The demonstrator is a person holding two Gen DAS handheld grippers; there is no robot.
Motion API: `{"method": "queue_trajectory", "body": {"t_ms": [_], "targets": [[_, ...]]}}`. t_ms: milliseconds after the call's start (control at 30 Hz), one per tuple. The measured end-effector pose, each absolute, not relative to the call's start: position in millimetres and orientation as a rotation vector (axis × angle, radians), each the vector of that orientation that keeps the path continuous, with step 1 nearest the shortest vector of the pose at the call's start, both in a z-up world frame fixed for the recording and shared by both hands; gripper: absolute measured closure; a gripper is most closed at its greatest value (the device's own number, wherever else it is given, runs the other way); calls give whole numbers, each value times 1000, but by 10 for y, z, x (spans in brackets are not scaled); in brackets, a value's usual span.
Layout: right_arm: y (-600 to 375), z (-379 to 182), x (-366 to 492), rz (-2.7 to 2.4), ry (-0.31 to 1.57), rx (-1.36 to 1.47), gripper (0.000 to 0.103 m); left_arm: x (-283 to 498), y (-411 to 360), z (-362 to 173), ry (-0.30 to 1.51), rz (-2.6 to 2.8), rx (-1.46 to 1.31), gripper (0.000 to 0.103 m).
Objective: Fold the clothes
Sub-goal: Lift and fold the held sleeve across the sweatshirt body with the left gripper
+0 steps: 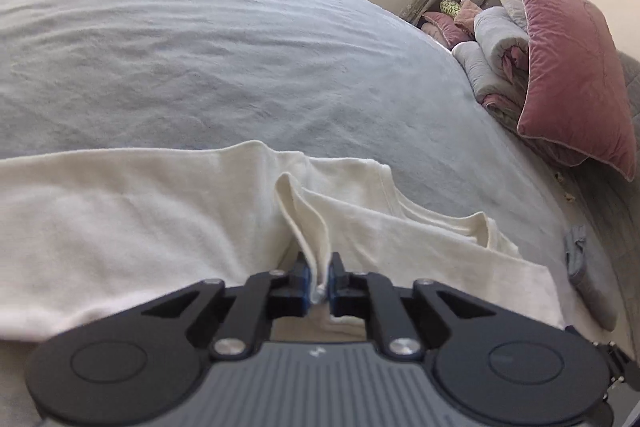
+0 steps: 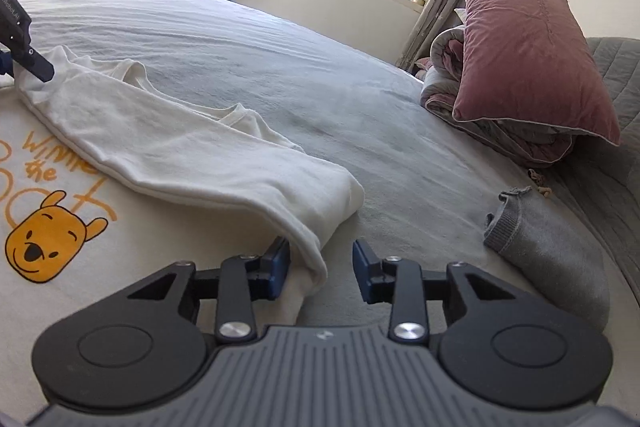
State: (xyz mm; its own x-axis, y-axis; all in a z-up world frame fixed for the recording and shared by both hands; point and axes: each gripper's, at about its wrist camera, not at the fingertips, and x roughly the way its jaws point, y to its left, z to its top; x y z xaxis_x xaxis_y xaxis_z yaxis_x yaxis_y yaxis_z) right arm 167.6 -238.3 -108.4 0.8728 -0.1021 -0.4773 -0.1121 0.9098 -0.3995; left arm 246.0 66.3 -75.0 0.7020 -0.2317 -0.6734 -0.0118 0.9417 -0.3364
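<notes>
Sunlit and grey, the bed (image 2: 320, 75) is carrying a cream shirt (image 2: 168, 147) whose long fold is running from the left gripper (image 1: 319, 281), pinching one end, to the right gripper (image 2: 321, 273), its jaws standing apart around the other.

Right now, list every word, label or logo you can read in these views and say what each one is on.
"Winnie the", in orange letters above a yellow bear face, on the cream shirt; larger orange letters below are cut off and not readable.
Small white lettering on the left gripper body: too small and cropped to read with confidence.
Small white logo mark on the right gripper housing: a symbol, no readable letters.
Faint embossed marking on the pink pillow: not legible.
</notes>
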Motion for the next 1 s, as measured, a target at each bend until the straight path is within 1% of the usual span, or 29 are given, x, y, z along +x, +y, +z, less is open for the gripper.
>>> {"method": "queue_trajectory", "body": {"t_ms": [33,167,200,233,333,367,400,433,467,500,533,567,600,633,767,800,867,900,933,967,1000], "targets": [[-2366,-1109,1668,-19,510,-490,87,2428,647,-719,764,-113,-301,97],[-2277,-1270,1623,-68,510,-699,87,2419,673,-756,758,-62,-231,96],[-2243,-1337,1609,-68,512,-754,89,2410,673,-777,750,-59,-208,94],[-2211,-1398,1596,-68,514,-804,95,2396,667,-789,737,-57,-186,93],[-2211,-1375,1584,-60,520,-826,96,2343,676,-780,709,-71,-160,90],[-2231,-1347,1571,-48,523,-815,95,2337,704,-769,706,-84,-175,88],[-2264,-1300,1546,-29,530,-786,89,2323,751,-768,702,-103,-212,81],[-2297,-1240,1518,-17,535,-752,80,2310,802,-772,694,-110,-253,76],[-2357,-1159,1499,-4,544,-695,74,2299,852,-775,684,-111,-292,76],[-2417,-1078,1480,8,551,-638,64,2285,866,-780,671,-106,-303,78],[-2481,-996,1461,25,561,-575,58,2270,863,-785,655,-98,-300,80],[-2571,-908,1448,65,580,-474,56,2254,861,-790,639,-90,-298,84],[-2675,-827,1442,103,593,-369,55,2234,833,-792,622,-73,-276,95],[-2766,-765,1439,127,598,-281,55,2212,793,-793,606,-51,-244,98],[-3037,-606,1465,166,567,-12,55,2157,717,-787,555,57,-134,98],[-3067,-587,1484,160,556,27,55,2157,713,-782,553,85,-115,97],[-3016,-578,1571,132,532,40,55,2128,705,-749,527,129,-86,92],[-2991,-576,1615,118,519,45,60,2081,698,-704,488,133,-82,88],[-2966,-584,1665,108,506,42,75,2028,683,-653,447,123,-81,88],[-2955,-587,1726,104,499,46,82,1986,661,-607,414,98,-78,88],[-2945,-591,1785,100,491,50,87,1963,631,-574,396,65,-74,88]]}}
